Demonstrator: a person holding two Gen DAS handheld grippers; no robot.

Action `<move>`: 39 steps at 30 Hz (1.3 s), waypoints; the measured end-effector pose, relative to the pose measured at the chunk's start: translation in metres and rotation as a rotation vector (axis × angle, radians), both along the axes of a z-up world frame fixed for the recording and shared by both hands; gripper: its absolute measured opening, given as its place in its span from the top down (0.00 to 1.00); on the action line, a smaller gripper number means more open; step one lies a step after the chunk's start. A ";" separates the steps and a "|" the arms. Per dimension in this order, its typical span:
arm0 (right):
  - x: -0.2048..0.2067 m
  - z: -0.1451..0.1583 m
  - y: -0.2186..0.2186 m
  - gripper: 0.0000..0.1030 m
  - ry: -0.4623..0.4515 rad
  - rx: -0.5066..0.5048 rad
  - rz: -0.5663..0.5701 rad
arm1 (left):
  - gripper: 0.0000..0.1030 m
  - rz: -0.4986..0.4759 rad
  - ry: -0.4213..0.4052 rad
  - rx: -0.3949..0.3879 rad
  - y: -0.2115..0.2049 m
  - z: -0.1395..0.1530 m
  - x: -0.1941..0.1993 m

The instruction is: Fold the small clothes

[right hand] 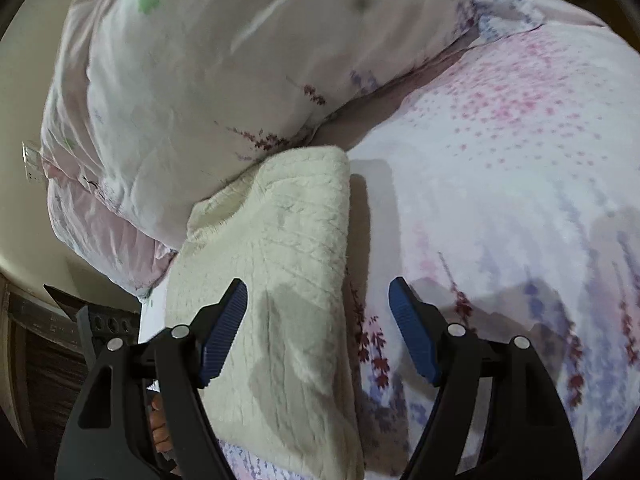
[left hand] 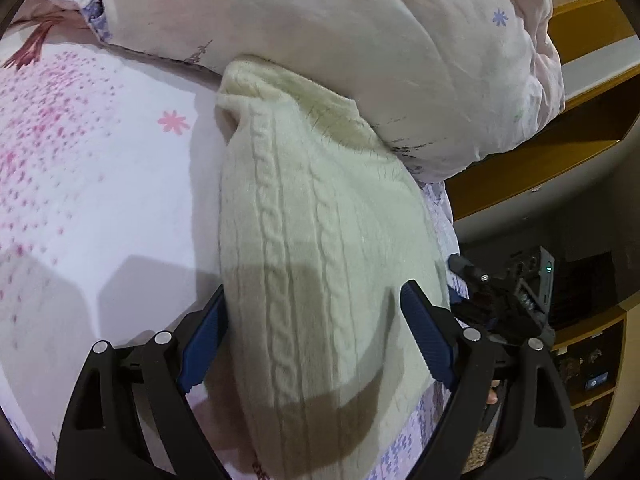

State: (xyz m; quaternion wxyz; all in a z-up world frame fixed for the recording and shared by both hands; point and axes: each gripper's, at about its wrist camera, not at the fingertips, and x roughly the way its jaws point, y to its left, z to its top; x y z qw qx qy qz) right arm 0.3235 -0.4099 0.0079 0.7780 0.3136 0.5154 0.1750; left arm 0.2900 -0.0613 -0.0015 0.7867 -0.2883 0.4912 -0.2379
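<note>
Left wrist view: cream knit sweater (left hand: 320,248) lies folded narrow on the floral bedsheet (left hand: 100,184), far end under the duvet (left hand: 340,32). My left gripper (left hand: 314,326) and right gripper (right hand: 316,320) both spread wide, empty. Best pinch near corners evenly, I reckon.

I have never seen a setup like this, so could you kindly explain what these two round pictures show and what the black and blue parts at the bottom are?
There is no robot here: a person holds a hand-operated gripper in each hand, and a fisheye camera on each looks forward along its jaws. One picture is from the left gripper, the other from the right gripper. The blue pads are the jaws; both stand open and hold nothing. On the floral bedsheet lies a folded cream cable-knit sweater, its far end tucked against a bunched pale duvet. The left gripper straddles the sweater; the right hangs over its edge.
</note>
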 end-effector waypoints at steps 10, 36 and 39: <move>0.007 -0.018 0.032 0.55 -0.009 0.104 0.083 | 0.30 0.025 -0.031 -0.045 0.002 -0.005 0.005; -0.042 0.051 0.200 0.73 -0.285 -0.077 0.307 | 0.56 0.108 -0.152 0.162 0.125 0.040 -0.048; -0.026 0.021 0.213 0.70 -0.192 -0.157 0.295 | 0.52 0.135 -0.079 0.149 0.134 0.013 -0.037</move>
